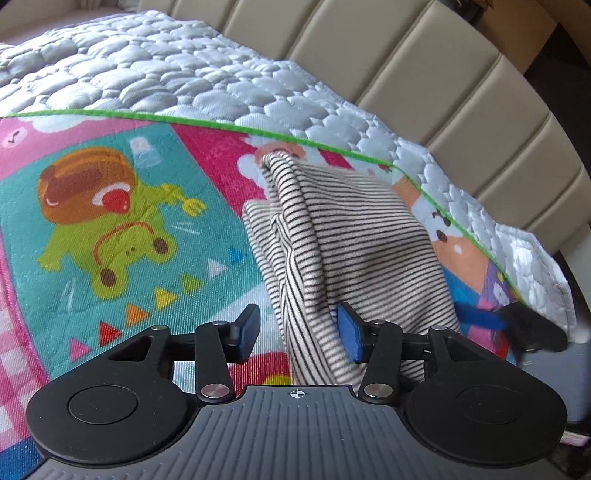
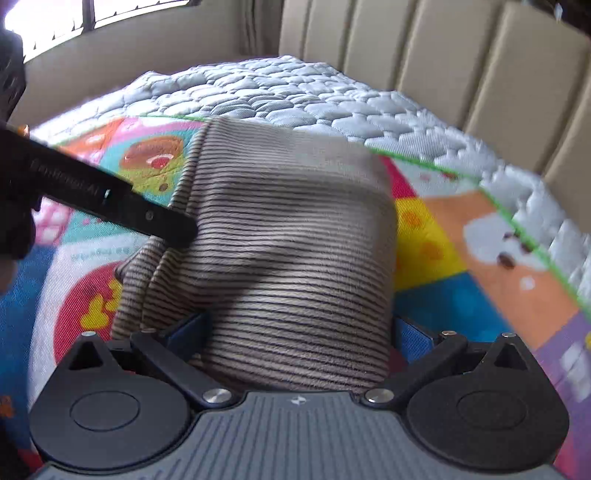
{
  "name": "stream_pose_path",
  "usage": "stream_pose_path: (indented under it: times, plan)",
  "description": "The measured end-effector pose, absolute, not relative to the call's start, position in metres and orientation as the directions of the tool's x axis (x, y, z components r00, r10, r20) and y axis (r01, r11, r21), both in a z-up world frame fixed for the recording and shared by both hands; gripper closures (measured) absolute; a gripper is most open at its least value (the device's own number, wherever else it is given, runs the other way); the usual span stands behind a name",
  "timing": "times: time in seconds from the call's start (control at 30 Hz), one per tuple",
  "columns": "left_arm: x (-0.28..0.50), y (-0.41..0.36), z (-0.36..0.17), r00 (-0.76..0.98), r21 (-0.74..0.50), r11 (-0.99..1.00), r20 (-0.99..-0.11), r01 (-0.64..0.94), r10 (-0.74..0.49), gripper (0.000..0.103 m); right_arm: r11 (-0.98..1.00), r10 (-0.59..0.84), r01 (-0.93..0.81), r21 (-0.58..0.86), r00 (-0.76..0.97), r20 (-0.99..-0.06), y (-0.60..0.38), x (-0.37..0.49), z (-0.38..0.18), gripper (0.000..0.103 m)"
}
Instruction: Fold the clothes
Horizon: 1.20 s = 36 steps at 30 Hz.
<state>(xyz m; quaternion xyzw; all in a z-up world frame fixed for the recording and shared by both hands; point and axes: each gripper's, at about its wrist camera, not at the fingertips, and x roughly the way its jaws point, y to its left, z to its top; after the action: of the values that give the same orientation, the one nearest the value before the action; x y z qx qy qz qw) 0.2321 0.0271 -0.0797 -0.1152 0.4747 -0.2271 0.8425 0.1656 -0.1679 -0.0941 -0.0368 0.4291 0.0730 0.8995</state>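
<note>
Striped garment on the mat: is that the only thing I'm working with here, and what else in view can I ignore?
In the job:
striped garment
left gripper
right gripper

Just there:
cartoon play mat under the garment
quilted mattress
padded beige headboard
window

Bare colourful mat [image 1: 110, 229] to the left of the striped garment [image 1: 332, 236] offers free passage, whereas the padded headboard [image 1: 443, 96] bounds the quilted mattress [image 1: 147, 74] beyond it.
</note>
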Motion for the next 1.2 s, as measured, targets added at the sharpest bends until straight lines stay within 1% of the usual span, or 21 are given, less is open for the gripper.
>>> stream_pose_path:
  times: [0.1,0.17,0.23,0.3,0.33,0.37,0.4,0.5,0.57,0.67,0.73,0.77,0.8,0.83,0.93,0.97,1.0,1.07,1.13,1.17,1.2]
  plan:
    - [0.231,0.028,-0.077,0.454,-0.409,0.872,-0.744,0.27,-0.49,0.05,0.99,0.123,-0.129,0.055,0.602,-0.789,-0.173,0.167,-0.095,0.0]
    - [0.23,0.032,-0.072,0.454,-0.442,0.859,-0.729,0.26,-0.512,0.052,0.99,0.115,-0.132,0.044,0.607,-0.786,-0.17,0.164,-0.097,0.0]
    - [0.23,0.035,-0.069,0.448,-0.485,0.837,-0.708,0.254,-0.546,0.051,0.99,0.108,-0.136,0.029,0.615,-0.781,-0.167,0.16,-0.099,0.0]
    - [0.23,0.031,-0.072,0.434,-0.471,0.842,-0.722,0.263,-0.539,0.052,0.989,0.113,-0.142,0.032,0.612,-0.783,-0.167,0.159,-0.096,0.0]
    - [0.23,0.027,-0.076,0.429,-0.442,0.856,-0.741,0.269,-0.517,0.05,0.988,0.129,-0.149,0.048,0.601,-0.789,-0.17,0.16,-0.093,0.0]
    - [0.229,0.024,-0.079,0.429,-0.416,0.867,-0.754,0.274,-0.498,0.048,0.987,0.145,-0.142,0.073,0.603,-0.785,-0.176,0.161,-0.087,0.0]
    - [0.23,0.024,-0.08,0.43,-0.407,0.871,-0.758,0.276,-0.491,0.047,0.987,0.163,-0.113,0.118,0.627,-0.762,-0.185,0.161,-0.077,0.0]
    - [0.231,0.026,-0.078,0.429,-0.405,0.871,-0.758,0.279,-0.49,0.047,0.954,0.241,-0.041,0.297,0.696,-0.677,-0.218,0.171,-0.048,0.0]
    - [0.231,0.025,-0.081,0.429,-0.398,0.871,-0.76,0.287,-0.488,0.045,0.937,0.254,-0.011,0.35,0.711,-0.656,-0.236,0.195,-0.042,0.0]
    - [0.233,0.027,-0.083,0.425,-0.405,0.868,-0.759,0.286,-0.494,0.044,0.938,0.208,0.064,0.34,0.682,-0.702,-0.252,0.239,-0.061,0.0]
    - [0.234,0.027,-0.083,0.424,-0.405,0.867,-0.758,0.292,-0.496,0.044,0.917,0.229,0.117,0.381,0.627,-0.745,-0.257,0.263,-0.084,0.001]
    - [0.234,0.027,-0.084,0.423,-0.405,0.866,-0.757,0.293,-0.498,0.044,0.891,0.28,0.13,0.434,0.596,-0.753,-0.258,0.271,-0.094,0.002]
    - [0.236,0.027,-0.085,0.421,-0.409,0.864,-0.757,0.292,-0.5,0.044,0.855,0.352,0.127,0.503,0.571,-0.742,-0.255,0.275,-0.101,0.014]
    - [0.237,0.028,-0.086,0.419,-0.413,0.863,-0.756,0.29,-0.502,0.042,0.827,0.407,0.106,0.552,0.565,-0.718,-0.251,0.274,-0.1,0.021]
    - [0.239,0.031,-0.089,0.421,-0.404,0.872,-0.765,0.278,-0.488,0.042,0.853,0.452,-0.105,0.511,0.639,-0.623,-0.228,0.258,-0.065,0.024]
    - [0.24,0.032,-0.09,0.422,-0.399,0.875,-0.767,0.275,-0.483,0.042,0.853,0.455,-0.121,0.508,0.651,-0.608,-0.226,0.253,-0.06,0.024]
    - [0.24,0.033,-0.09,0.422,-0.398,0.876,-0.768,0.273,-0.481,0.042,0.864,0.438,-0.118,0.49,0.656,-0.615,-0.224,0.251,-0.058,0.024]
    - [0.241,0.033,-0.091,0.419,-0.407,0.871,-0.765,0.274,-0.489,0.041,0.917,0.335,-0.052,0.396,0.64,-0.691,-0.221,0.255,-0.069,0.027]
    - [0.241,0.03,-0.09,0.418,-0.423,0.861,-0.754,0.283,-0.507,0.039,0.959,0.235,-0.027,0.283,0.637,-0.734,-0.22,0.258,-0.082,0.026]
    - [0.24,0.028,-0.089,0.42,-0.418,0.861,-0.753,0.289,-0.506,0.039,0.967,0.206,-0.017,0.254,0.636,-0.743,-0.22,0.258,-0.086,0.026]
    - [0.238,0.025,-0.088,0.427,-0.396,0.868,-0.758,0.3,-0.493,0.039,0.962,0.215,-0.008,0.273,0.638,-0.739,-0.22,0.256,-0.085,0.026]
